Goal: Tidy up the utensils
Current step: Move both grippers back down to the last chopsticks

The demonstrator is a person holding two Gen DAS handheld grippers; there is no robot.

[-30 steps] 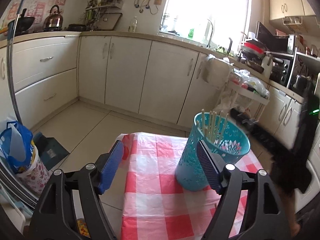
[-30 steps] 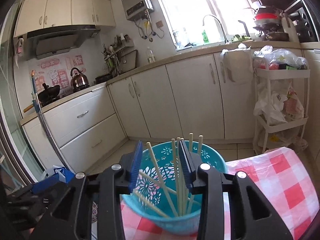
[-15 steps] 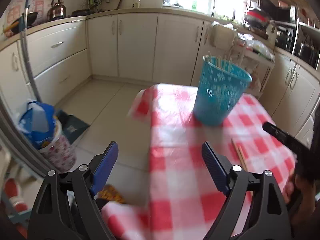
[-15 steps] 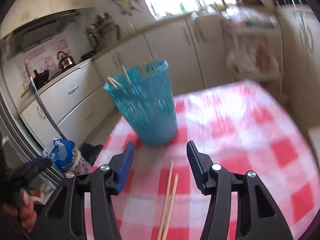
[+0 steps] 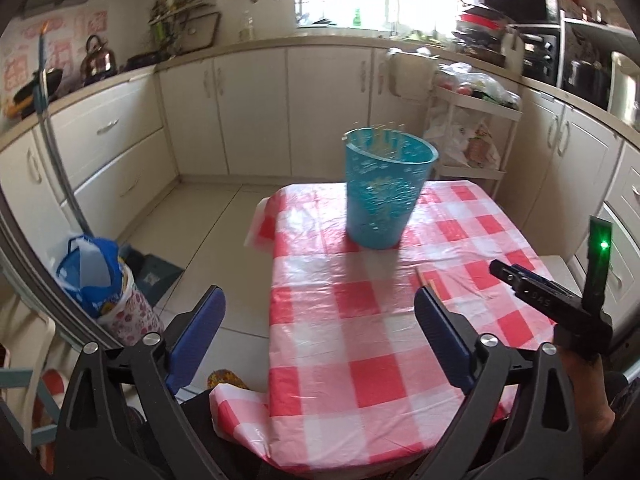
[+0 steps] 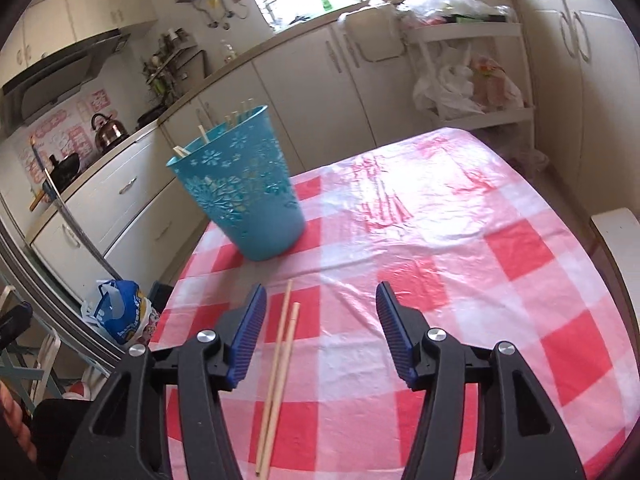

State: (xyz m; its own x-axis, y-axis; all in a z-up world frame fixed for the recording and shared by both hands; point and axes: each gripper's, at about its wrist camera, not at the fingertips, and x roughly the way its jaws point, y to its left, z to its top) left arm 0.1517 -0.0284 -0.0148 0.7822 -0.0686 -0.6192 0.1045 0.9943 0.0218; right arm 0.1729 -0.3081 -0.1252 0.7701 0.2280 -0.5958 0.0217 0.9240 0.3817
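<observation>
Wooden chopsticks [image 6: 280, 364] lie loose beside the basket [image 6: 240, 188]; right gripper [image 6: 320, 336] spread for pickup, left gripper [image 5: 320, 336] spread, idle.

Both wrist views face forward over tablecloth [image 5: 360, 320], sharing basket [image 6: 244, 184]

The basket [image 6: 240, 184] is turquoise (with a flower cut-out pattern). The tablecloth [image 6: 460, 248] is red-and-white checked. The chopsticks [image 6: 278, 364] are pale wood.
</observation>
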